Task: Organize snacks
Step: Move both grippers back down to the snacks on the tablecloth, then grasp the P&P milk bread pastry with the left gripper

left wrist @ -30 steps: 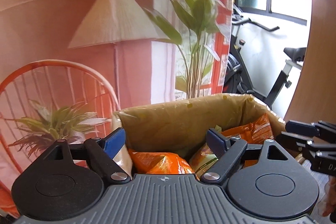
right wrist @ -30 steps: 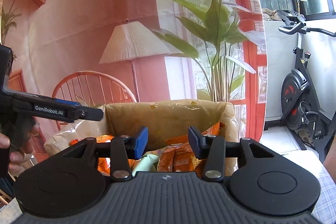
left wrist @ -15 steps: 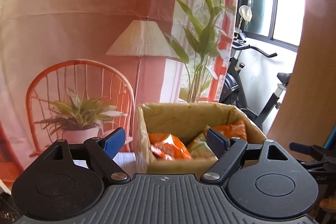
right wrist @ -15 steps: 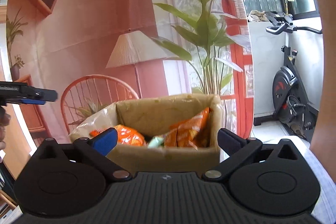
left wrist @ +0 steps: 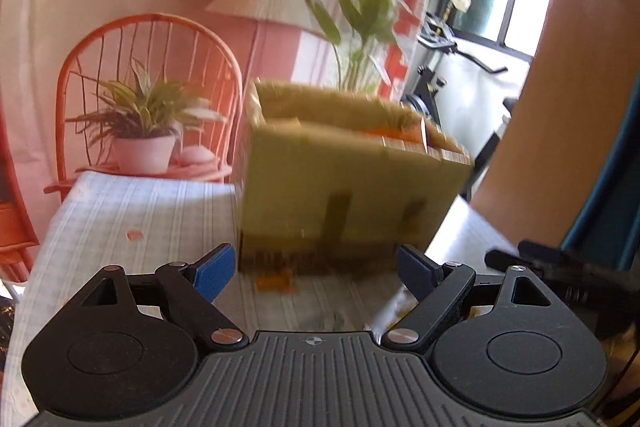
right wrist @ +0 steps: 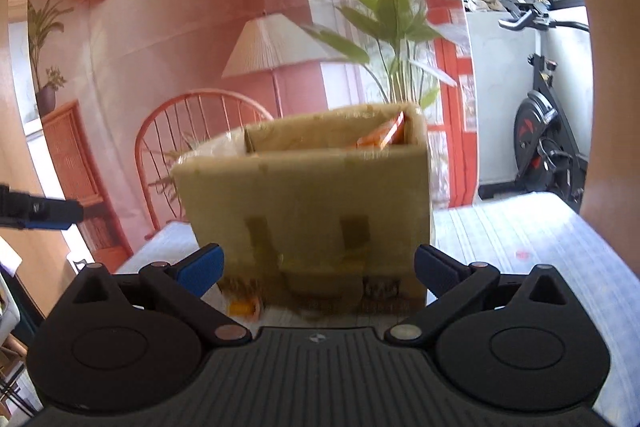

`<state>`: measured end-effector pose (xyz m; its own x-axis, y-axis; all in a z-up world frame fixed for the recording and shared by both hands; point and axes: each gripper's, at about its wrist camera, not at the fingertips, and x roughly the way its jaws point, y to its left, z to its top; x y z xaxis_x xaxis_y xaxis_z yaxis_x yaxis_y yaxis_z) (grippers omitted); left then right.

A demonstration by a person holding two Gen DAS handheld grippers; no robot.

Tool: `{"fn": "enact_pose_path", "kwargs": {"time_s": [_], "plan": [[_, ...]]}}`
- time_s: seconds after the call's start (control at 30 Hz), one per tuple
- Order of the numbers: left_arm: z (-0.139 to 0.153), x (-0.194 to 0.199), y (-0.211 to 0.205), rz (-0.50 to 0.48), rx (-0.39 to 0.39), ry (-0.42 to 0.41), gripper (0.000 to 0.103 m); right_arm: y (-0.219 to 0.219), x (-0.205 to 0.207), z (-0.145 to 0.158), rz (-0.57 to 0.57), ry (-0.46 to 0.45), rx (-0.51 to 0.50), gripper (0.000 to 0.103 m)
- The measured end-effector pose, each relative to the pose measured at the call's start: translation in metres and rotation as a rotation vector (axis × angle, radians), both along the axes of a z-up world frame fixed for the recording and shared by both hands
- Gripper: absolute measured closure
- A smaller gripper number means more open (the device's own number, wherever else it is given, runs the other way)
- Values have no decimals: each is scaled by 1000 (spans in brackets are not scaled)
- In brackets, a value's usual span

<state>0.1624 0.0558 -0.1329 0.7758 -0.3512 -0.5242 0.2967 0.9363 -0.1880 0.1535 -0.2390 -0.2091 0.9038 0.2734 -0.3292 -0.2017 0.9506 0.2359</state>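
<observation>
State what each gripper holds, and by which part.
Nothing is held. The left gripper and right gripper are both open and empty, short of the cardboard box.

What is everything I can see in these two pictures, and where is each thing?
cardboard box: one, tan, standing on the table, straight ahead of both grippers
snack packets: number unclear, orange, inside the box, tops showing at its right end
small scrap: one, orange, on the cloth at the box's front left foot; too blurred to name
table: one, covered with a pale checked cloth
backdrop: one, pink printed room scene with lamp, chair and plants, behind the table
exercise bike: one, black, right of the backdrop
left gripper: one, black with blue pads, open, empty
right gripper: one, black with blue pads, open, empty
</observation>
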Motion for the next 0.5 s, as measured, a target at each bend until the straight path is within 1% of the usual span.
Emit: {"fn": "enact_pose_path", "kwargs": {"time_s": [0.03, 0.13, 0.27, 0.4, 0.5], "plan": [[-10, -6, -4, -11, 9, 6, 11, 1, -4, -4, -11, 19, 2, 0], [-35, -22, -16, -33, 29, 14, 10, 2, -13, -16, -25, 66, 22, 0], [-69, -31, -32, -65, 52, 57, 10, -1, -27, -30, -40, 81, 67, 0], [-94, -27, -35, -57, 26, 143, 10, 1, -32, -41, -82, 128, 69, 0], [-107, -24, -29, -17, 6, 191, 10, 4, -31, -50, -72, 154, 77, 0]]}}
